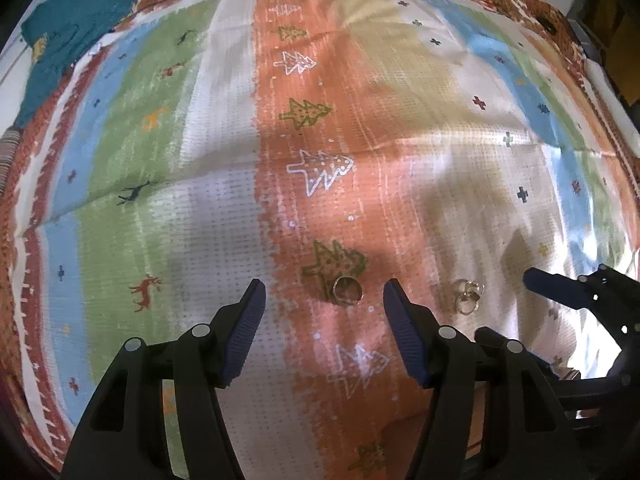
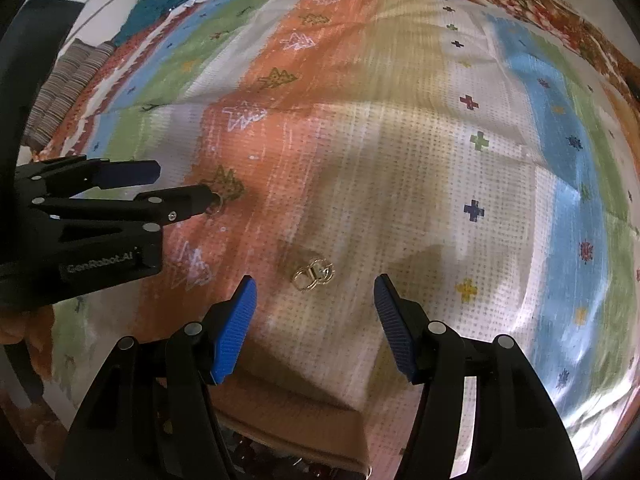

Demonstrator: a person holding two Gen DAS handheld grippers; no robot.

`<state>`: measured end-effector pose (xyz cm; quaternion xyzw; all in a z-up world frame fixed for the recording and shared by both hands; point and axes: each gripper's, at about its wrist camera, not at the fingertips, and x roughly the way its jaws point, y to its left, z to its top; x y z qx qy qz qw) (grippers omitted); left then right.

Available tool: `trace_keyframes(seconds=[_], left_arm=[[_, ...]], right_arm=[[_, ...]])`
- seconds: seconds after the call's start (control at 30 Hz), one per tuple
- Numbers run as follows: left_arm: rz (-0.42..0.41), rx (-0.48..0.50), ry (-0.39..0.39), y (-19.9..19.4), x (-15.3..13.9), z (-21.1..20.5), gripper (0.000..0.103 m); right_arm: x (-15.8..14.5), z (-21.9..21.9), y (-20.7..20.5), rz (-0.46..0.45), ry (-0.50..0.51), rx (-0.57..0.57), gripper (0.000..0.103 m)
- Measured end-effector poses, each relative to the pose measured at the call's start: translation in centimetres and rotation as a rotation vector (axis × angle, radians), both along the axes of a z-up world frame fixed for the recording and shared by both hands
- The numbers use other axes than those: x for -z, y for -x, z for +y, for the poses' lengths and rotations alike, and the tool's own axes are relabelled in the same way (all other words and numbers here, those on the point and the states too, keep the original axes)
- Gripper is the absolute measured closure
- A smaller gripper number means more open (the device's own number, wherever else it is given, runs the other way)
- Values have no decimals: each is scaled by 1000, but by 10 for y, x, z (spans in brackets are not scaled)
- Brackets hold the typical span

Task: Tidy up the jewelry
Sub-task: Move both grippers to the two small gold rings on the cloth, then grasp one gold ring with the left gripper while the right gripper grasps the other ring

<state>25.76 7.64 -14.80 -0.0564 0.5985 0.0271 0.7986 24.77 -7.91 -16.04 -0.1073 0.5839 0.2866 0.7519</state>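
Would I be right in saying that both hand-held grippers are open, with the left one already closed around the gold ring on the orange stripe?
Not quite: the left hand-held gripper is open too. In the left wrist view the gold ring lies untouched on the orange stripe, between the spread fingers. The right hand-held gripper is indeed open.

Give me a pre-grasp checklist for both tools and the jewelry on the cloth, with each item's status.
1. Left tool open wide enough for the gold ring: ok, fingers stand well apart.
2. Ring lined up between the left tool's fingers: ok, it lies in the gap, apart from both.
3. Right tool open: ok, fingers spread.
4. Small gold linked piece centred for the right tool: ok, it lies between the fingertips, slightly nearer the left one.
5. Both pieces lying free on the patterned cloth: ok, nothing covers them.
6. Storage spot for the jewelry in reach: cannot tell, none clearly shows.
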Motion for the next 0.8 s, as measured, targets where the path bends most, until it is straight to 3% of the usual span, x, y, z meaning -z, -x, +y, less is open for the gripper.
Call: trace_keyframes(seconds=[0.43,0.67,0.8], left_arm=[[52,21,8,-11,20,0,53],[63,40,0,-15,25,-5,61],[65,54,-16,-14,28,-11,72]], right_arm=[[15,9,-8,12,45,-16,49],[23,16,-11,31,75,-44,63],[26,20,-11,31,93,-54,73]])
